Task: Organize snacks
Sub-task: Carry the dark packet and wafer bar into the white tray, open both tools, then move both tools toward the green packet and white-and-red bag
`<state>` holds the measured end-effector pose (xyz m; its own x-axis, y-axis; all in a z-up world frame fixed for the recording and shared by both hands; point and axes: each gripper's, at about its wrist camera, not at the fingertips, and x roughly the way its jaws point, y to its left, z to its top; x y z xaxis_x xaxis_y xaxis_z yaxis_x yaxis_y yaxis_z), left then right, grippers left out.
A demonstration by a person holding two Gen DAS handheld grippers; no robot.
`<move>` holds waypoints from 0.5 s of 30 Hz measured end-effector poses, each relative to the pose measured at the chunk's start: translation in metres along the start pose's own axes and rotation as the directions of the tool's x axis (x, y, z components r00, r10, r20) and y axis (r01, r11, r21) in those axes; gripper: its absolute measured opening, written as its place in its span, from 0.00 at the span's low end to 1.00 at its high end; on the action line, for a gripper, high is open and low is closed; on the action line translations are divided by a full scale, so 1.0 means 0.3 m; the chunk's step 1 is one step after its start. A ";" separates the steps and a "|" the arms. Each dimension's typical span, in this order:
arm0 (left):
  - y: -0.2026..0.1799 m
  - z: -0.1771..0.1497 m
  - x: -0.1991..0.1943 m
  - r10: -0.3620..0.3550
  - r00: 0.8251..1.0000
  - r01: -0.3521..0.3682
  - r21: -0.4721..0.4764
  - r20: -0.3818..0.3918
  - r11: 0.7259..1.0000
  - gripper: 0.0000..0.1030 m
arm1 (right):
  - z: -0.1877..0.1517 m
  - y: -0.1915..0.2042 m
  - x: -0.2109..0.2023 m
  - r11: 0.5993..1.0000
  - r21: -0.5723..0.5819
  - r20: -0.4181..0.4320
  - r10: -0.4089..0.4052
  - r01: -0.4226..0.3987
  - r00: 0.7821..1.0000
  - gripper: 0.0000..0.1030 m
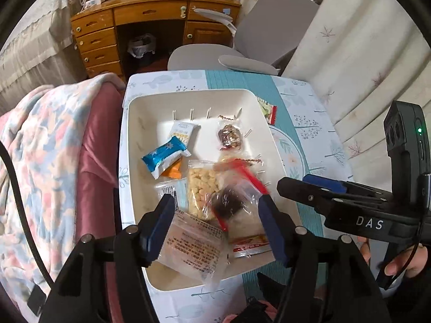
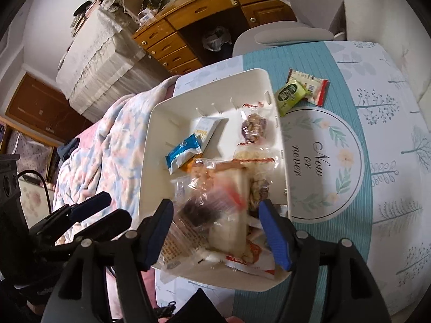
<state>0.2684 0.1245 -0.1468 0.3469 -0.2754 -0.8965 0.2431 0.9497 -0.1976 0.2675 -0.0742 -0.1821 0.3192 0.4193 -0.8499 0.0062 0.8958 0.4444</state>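
Both grippers parted, holding nothing | left gripper (image 1: 215, 215), right gripper (image 2: 215, 215) above bin (image 1: 140, 123) of snacks (image 1: 202, 188)

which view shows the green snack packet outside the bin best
The right wrist view: the green snack packet lies in full sight on the tablecloth beside the white bin. In the left wrist view the bin's rim hides most of it, leaving a sliver.

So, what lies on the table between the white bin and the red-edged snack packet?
A green packet, overlapping the red-edged packet beside the white bin, seen from the right wrist.
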 end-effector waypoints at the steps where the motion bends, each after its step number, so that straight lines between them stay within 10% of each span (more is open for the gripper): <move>1: -0.005 0.005 -0.001 0.002 1.000 -0.002 0.008 0.000 1.000 0.61 | 0.000 -0.005 -0.008 1.000 0.000 0.008 -0.011 0.011 1.000 0.65; 15: -0.199 0.128 0.008 0.069 0.997 -0.061 0.184 -0.039 0.981 0.69 | 0.051 -0.139 -0.178 0.995 -0.037 0.174 -0.089 0.097 0.981 0.65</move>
<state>0.2895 0.0614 -0.1221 0.3276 -0.2030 -0.9227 0.3844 0.9208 -0.0661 0.2647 -0.1363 -0.1510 0.4772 0.3057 -0.8239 0.0022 0.9371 0.3490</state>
